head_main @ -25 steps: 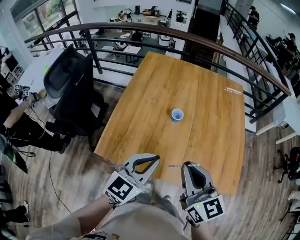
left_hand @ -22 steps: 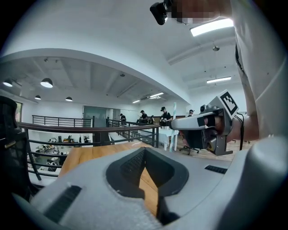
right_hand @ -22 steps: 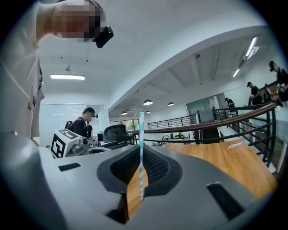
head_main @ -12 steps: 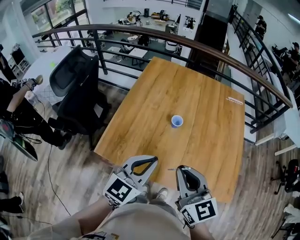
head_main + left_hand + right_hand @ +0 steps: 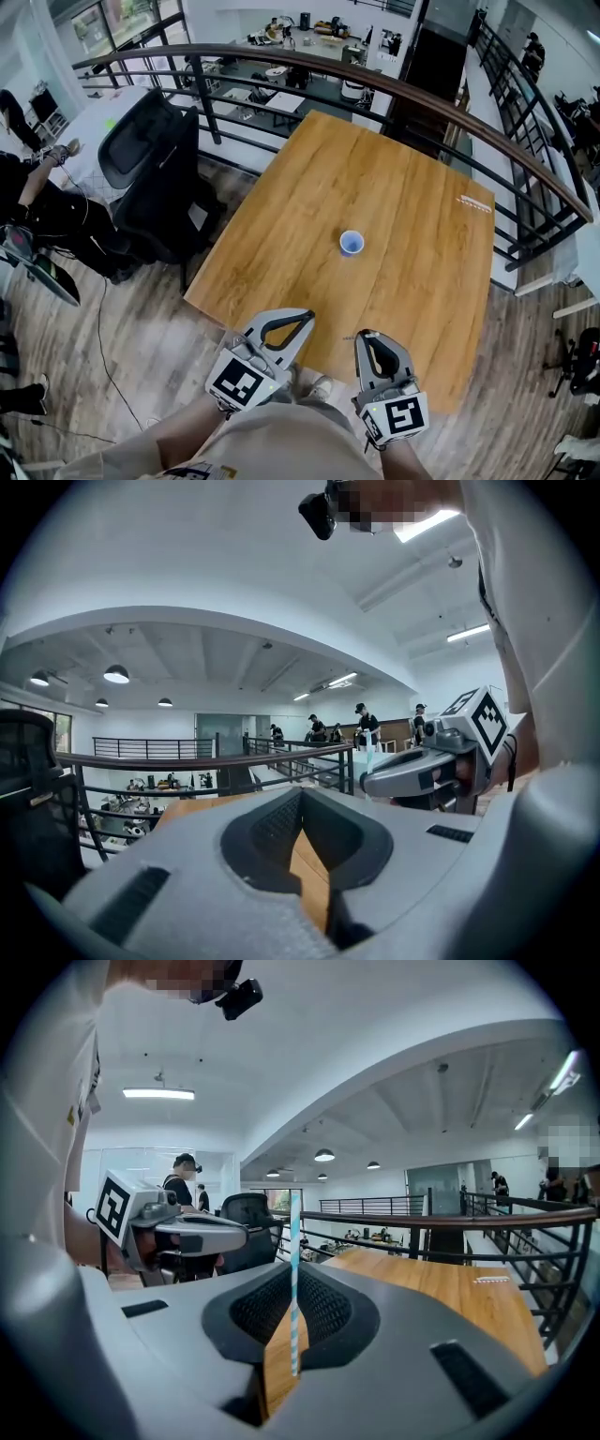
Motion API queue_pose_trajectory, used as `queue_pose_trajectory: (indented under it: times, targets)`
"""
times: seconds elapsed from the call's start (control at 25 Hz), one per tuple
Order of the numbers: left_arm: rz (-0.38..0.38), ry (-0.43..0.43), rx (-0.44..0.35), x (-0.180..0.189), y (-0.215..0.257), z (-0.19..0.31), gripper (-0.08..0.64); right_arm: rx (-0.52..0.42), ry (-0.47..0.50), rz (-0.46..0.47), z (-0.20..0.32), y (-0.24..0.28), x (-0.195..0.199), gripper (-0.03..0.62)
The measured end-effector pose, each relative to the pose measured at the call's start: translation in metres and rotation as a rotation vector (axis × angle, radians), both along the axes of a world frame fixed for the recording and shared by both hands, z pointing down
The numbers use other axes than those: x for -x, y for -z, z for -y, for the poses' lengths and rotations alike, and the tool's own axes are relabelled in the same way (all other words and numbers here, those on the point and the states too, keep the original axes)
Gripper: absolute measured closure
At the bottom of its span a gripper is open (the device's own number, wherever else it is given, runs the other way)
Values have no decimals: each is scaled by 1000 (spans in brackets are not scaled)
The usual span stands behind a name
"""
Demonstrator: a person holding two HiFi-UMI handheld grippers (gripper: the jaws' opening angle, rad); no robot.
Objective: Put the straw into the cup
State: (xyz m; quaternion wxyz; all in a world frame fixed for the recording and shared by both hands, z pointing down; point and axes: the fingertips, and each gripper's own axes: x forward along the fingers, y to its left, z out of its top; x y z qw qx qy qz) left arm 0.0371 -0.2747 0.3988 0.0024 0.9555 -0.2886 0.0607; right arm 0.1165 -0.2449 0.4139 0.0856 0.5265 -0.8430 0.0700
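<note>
Right gripper (image 5: 293, 1274) jaws are pinched on the blue-and-white striped straw (image 5: 294, 1232). It stands upright across them and sticks out past the pinch both ways. Left gripper (image 5: 302, 808) jaws are together with nothing in them, only table wood showing through the gap. Both sit at the near edge of the wooden table (image 5: 281, 216), close to my body. The blue cup (image 5: 352, 243) is upright with its mouth open, alone mid-table and well ahead of both grippers. I read this as the carry step, barely begun. The plan is to take the right gripper out over the cup, keep the straw near vertical, and centre its lower end over the mouth in the head view. Then lower until the end is inside the rim, and only then let go. The cup looks light and a knock on the rim could tip it, so come straight down. The left gripper can steady it if needed.
</note>
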Motion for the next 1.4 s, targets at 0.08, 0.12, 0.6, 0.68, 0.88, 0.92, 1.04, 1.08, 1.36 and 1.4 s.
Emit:
queue_pose_trajectory:
  times: [0.08,0.12,0.6,0.68,0.88,0.92,1.04,1.08,1.36,1.4]
  targets:
    - [-24,7,49,-5,-2,5,546,-7,0,0,7,0,-4,561]
    - [-30,6,65,-7,-3,8,546,-12,1,1,11,1,-6,561]
    - [-7,24,12,-32,-1,66,546,-114,-42,20,79,30,-33,561]
    - [-7,-1,-30,-40,-1,78,546,-135,-51,3,95,33,-37,561]
    - [-10,4,-74,-48,-3,114,546,-179,-69,-5,138,33,-41,561]
    - [-10,7,-75,-51,-5,121,546,-182,-70,0,147,32,-43,561]
    - [-5,17,-87,-61,-11,144,546,-181,-85,31,174,27,-51,561]
    - [-3,20,-87,-64,-13,151,546,-179,-94,38,182,24,-54,561]
    - [9,49,-132,-70,-45,191,546,-196,-114,46,230,-5,-56,561]
    - [11,47,-129,-73,-49,196,546,-190,-115,47,235,-10,-57,561]
